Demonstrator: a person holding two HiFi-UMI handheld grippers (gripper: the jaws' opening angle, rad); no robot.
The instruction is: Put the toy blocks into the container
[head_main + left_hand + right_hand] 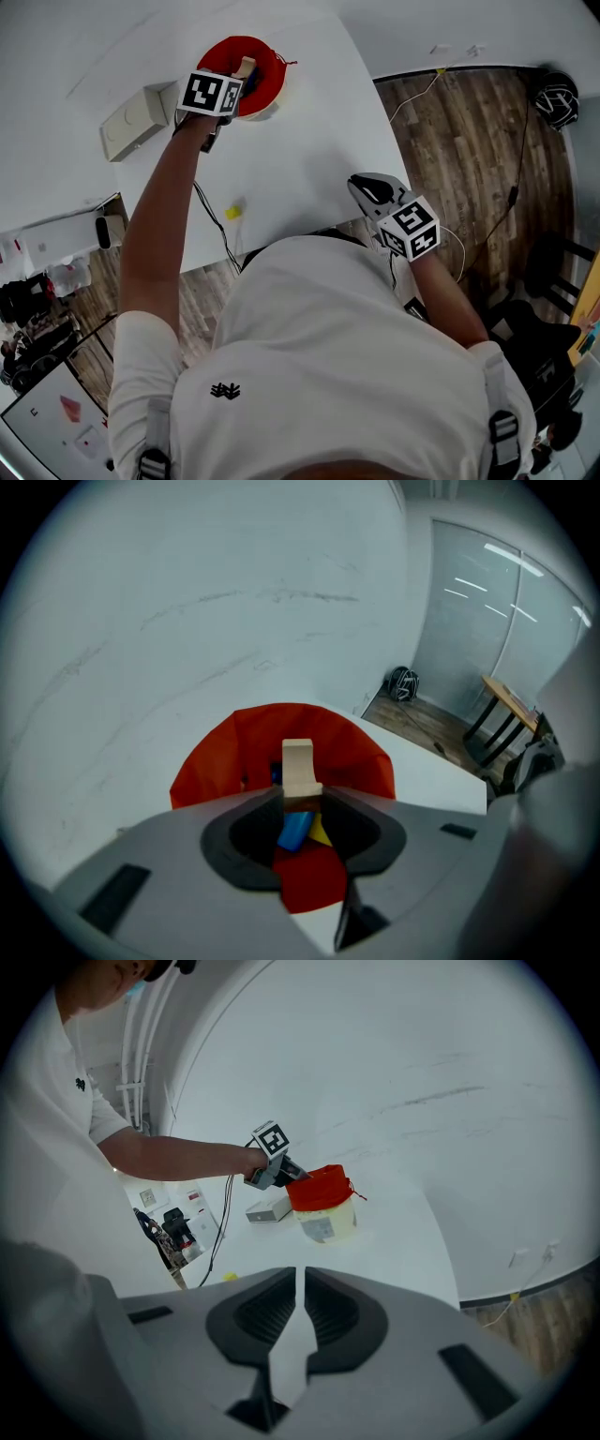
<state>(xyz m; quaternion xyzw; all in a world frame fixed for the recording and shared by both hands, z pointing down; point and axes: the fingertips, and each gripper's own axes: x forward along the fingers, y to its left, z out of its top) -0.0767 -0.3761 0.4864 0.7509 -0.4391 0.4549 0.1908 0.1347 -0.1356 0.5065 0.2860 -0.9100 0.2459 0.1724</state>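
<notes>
Fingers (246,832) of left gripper (300,803) clamp one wooden block (298,761) over one container (225,757); right gripper (301,1312) clenched empty.

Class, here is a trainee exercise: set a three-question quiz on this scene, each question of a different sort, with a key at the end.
1. Multiple choice: what is between the jaws of the left gripper?
A. a blue block
B. a pale wooden block
C. nothing

2. True or false: the right gripper is shut with nothing between its jaws.

3. Fill in: the held block hangs above a container whose lining is ____.

Key: 1 B; 2 true; 3 red.
</notes>
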